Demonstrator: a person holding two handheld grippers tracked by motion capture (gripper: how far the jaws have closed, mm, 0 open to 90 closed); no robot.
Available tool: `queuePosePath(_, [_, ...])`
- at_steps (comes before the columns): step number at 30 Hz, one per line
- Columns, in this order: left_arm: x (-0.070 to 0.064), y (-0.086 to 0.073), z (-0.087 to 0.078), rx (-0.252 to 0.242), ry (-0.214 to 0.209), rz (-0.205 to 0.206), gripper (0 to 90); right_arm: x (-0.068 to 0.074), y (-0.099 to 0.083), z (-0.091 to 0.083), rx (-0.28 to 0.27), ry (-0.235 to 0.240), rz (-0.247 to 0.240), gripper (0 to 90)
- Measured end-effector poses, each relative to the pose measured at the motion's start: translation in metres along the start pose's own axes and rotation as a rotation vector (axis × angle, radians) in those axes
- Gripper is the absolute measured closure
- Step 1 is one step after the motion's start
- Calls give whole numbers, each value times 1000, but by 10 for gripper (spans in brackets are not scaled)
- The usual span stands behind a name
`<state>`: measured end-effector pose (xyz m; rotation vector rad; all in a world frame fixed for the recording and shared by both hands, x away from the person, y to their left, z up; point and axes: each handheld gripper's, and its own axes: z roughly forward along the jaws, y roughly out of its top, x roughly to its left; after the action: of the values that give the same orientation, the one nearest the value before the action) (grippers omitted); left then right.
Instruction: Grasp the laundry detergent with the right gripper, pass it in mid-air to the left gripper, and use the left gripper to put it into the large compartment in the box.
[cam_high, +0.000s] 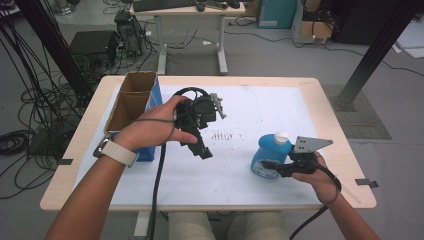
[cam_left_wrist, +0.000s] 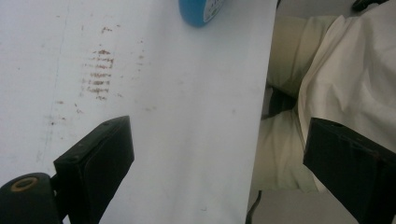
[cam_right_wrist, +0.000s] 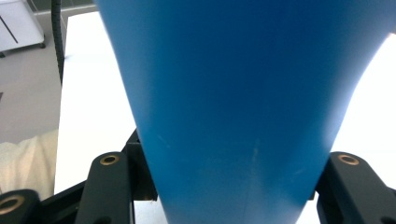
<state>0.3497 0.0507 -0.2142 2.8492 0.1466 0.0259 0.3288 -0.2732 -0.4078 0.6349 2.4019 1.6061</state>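
1. Right now I count one blue bottle (cam_high: 269, 159) with a white cap (cam_high: 281, 136), one open cardboard box (cam_high: 131, 102) with two compartments, and two grippers on the white table (cam_high: 260, 107)
2. My right gripper (cam_high: 274, 166) is clamped on the bottle, which stands upright near the table's near right edge
3. My left gripper (cam_high: 201, 148) hangs over the table's middle with its jaws wide apart and nothing between them; the box sits at the far left, just beside my left wrist
4. Open room lies across the table's centre and far right, marked by a patch of brown smudges (cam_high: 222, 135)
5. From the right gripper view, the bottle's blue wall (cam_right_wrist: 243, 102) sits between both jaws; the left gripper view adds the table's near edge (cam_left_wrist: 261, 116) and my pale trousers (cam_left_wrist: 285, 154) beyond it
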Motion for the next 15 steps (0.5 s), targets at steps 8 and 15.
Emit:
queuePosePath(8, [0,0,-1,0,3,-2,89,-1,0,1,-9,2,-17,428])
queuePosePath(15, [-1,1,-2,5,4,-2,89,0,0,0,0,0,0,427])
